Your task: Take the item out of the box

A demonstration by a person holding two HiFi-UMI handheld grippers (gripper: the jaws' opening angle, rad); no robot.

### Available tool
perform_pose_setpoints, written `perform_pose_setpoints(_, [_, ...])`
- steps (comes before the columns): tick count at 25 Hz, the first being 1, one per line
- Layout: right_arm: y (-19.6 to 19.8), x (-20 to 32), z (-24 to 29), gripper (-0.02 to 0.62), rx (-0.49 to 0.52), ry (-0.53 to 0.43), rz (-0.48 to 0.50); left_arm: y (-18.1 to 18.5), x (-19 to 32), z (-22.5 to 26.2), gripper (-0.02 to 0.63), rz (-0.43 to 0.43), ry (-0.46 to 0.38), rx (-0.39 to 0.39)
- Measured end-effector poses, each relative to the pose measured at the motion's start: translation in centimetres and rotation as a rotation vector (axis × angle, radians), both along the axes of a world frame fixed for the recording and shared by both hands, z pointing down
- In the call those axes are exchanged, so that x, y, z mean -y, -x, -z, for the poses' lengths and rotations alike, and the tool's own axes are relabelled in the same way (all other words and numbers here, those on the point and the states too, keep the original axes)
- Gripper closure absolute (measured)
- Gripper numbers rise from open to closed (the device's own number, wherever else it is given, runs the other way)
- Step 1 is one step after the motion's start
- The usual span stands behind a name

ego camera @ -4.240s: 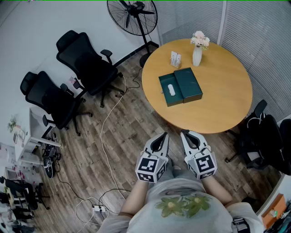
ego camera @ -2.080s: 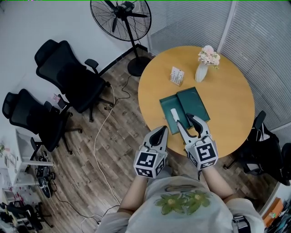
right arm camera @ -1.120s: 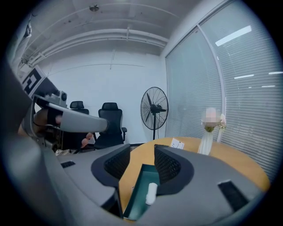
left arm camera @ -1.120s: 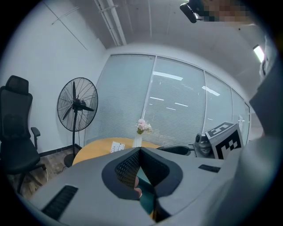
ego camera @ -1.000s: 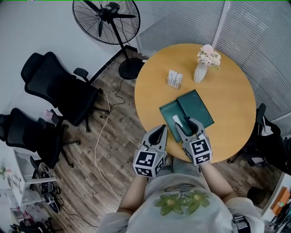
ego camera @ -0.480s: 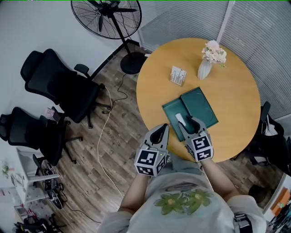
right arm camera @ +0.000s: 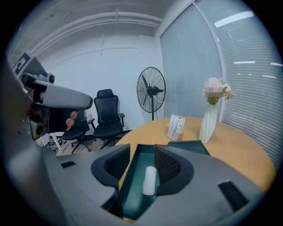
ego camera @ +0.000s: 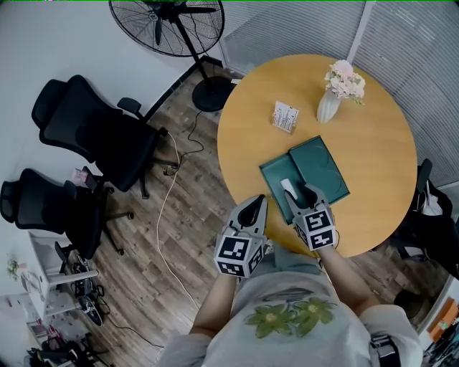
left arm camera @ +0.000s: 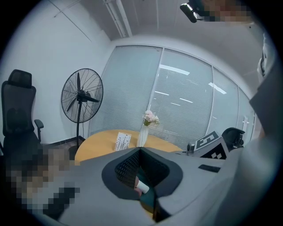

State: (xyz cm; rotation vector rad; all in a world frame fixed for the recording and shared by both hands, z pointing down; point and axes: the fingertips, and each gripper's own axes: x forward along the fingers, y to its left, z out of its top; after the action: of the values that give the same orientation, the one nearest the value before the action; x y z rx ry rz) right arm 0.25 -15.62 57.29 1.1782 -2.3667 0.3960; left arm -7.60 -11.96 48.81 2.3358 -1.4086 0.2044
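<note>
A dark green box [ego camera: 281, 192] lies open on the round wooden table [ego camera: 373, 150], its lid [ego camera: 320, 166] flat beside it. A white roll-shaped item [ego camera: 287, 186] rests inside. My right gripper [ego camera: 301, 192] is open over the box's near end. In the right gripper view the item [right arm camera: 149, 180] lies in the box [right arm camera: 131, 192] below and between the spread jaws of that gripper [right arm camera: 142, 148], untouched. My left gripper [ego camera: 255, 203] is shut at the table's near edge, left of the box. Its own view shows the left gripper [left arm camera: 140, 149] with jaws together and the item [left arm camera: 142, 187] beyond.
A white vase with pink flowers [ego camera: 331, 102] and a small card stand [ego camera: 285, 116] are at the table's far side. A standing fan [ego camera: 168, 21], two black office chairs [ego camera: 93, 132] and a floor cable [ego camera: 168, 208] are to the left. Another dark chair [ego camera: 430, 215] stands right.
The person has walked up to the table. Both grippers came forward; the right one now hangs open over the box, the left stays shut at the table edge.
</note>
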Motion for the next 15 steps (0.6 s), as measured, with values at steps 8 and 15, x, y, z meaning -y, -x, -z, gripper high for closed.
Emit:
perform_pose_setpoints(8, [0.2, 0.6, -1.9, 0.417, -0.012, 0.046, -0.007, 0.3, 0.8, -1.1, 0.604, 0.013, 0.024, 0.000])
perform_pose_setpoints(15, [0.3, 1.3, -3.7, 0.417, -0.024, 0.074, -0.014, 0.2, 1.3, -1.8, 0.604, 0.015, 0.042, 0.004])
